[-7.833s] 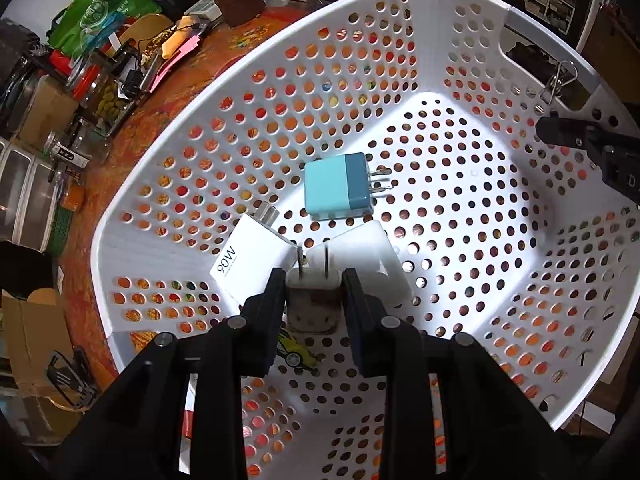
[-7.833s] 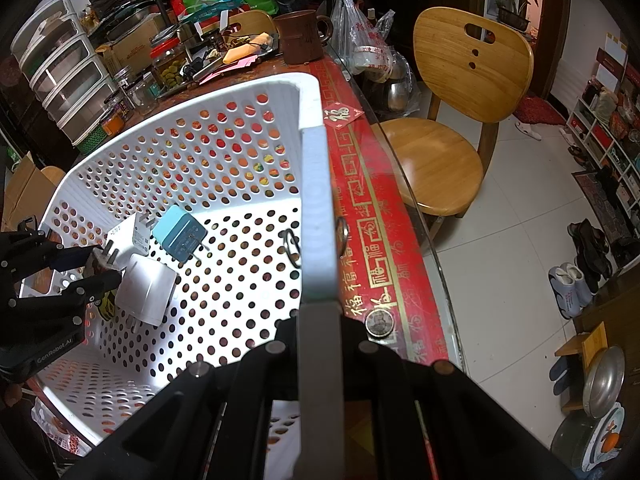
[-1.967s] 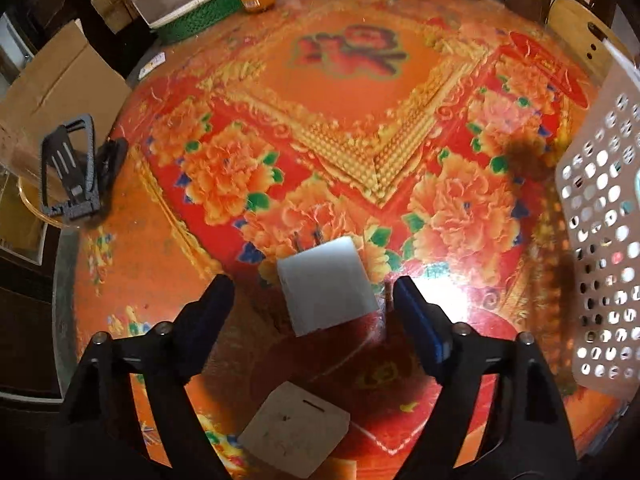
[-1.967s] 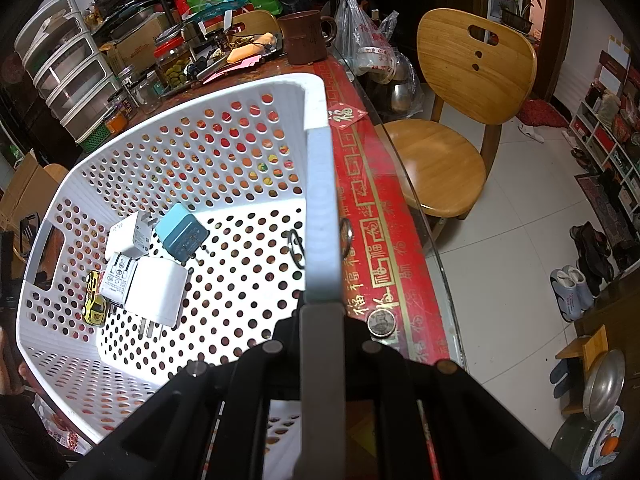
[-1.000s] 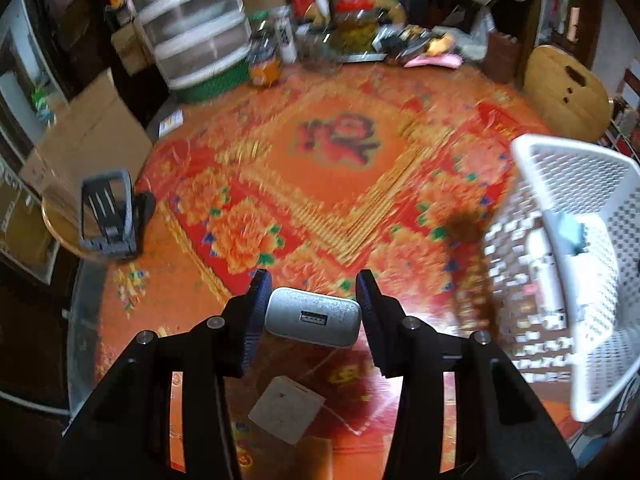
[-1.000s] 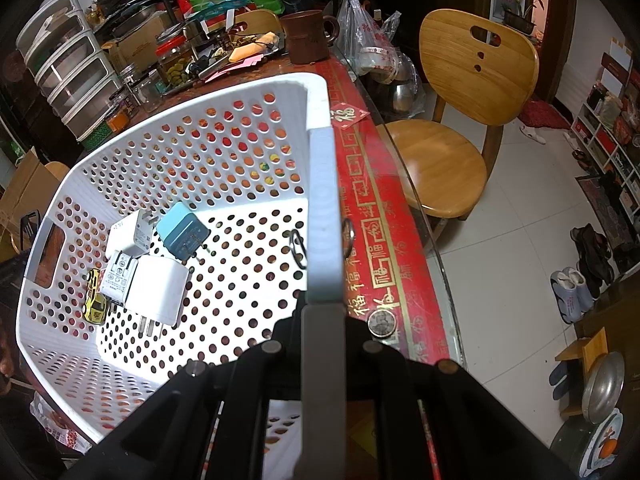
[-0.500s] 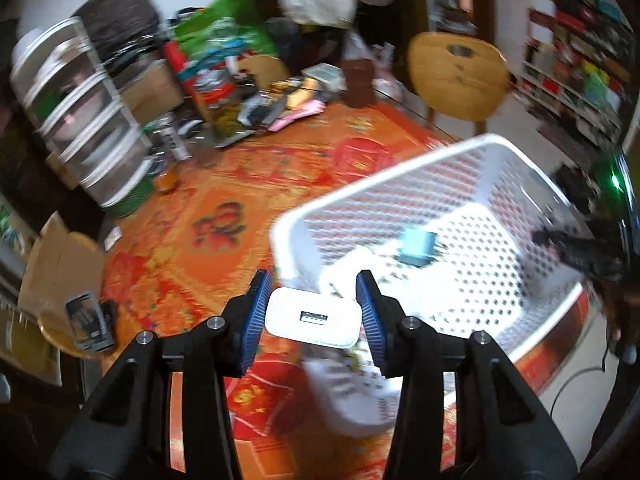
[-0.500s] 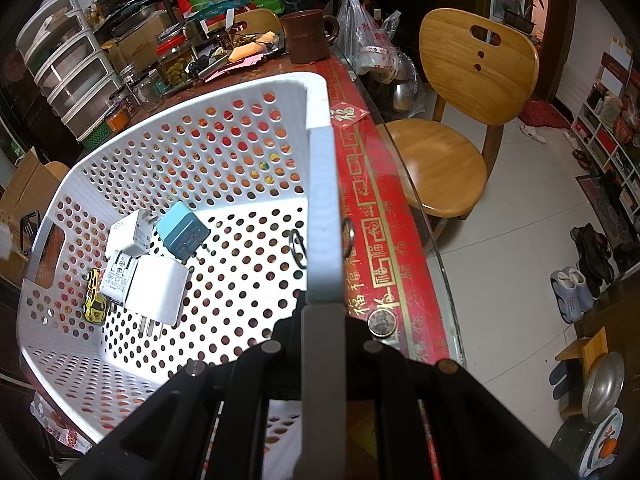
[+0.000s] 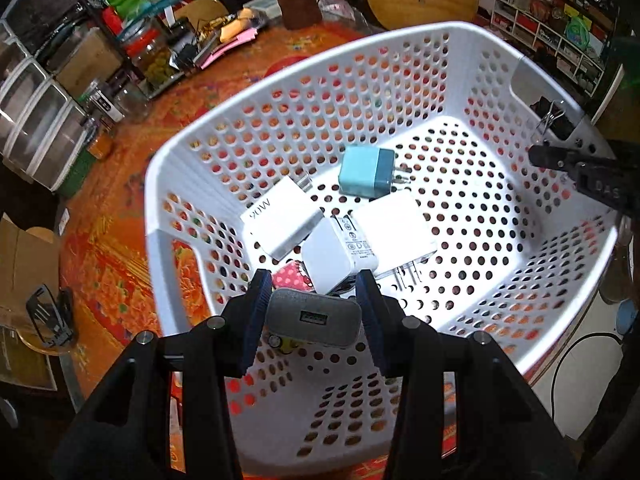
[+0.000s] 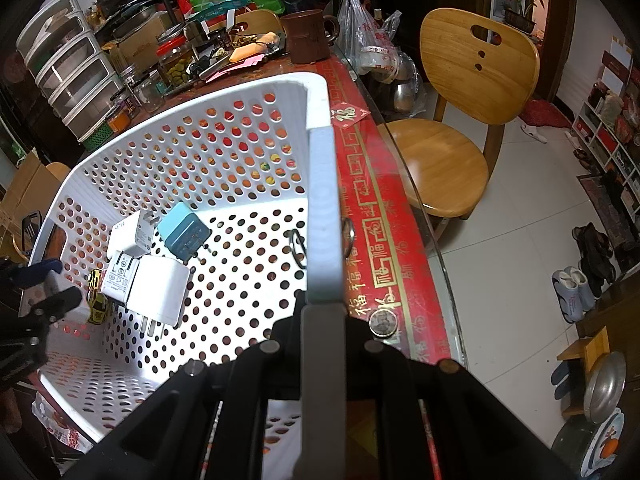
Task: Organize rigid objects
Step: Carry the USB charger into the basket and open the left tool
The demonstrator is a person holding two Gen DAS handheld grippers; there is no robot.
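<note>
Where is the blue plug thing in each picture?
Left wrist view: the blue charger lies on the basket floor, upper middle of the picture, prongs pointing right.
Right wrist view: the same charger lies left of centre, just right of a white charger.
Shared landmark: the big white charger lying next to it, nearer the left gripper.

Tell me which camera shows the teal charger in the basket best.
The left wrist view: the teal charger lies unobstructed on the basket floor, with its body and prongs plain. The right wrist view shows it too, smaller and partly overlapped by the white chargers beside it.
</note>
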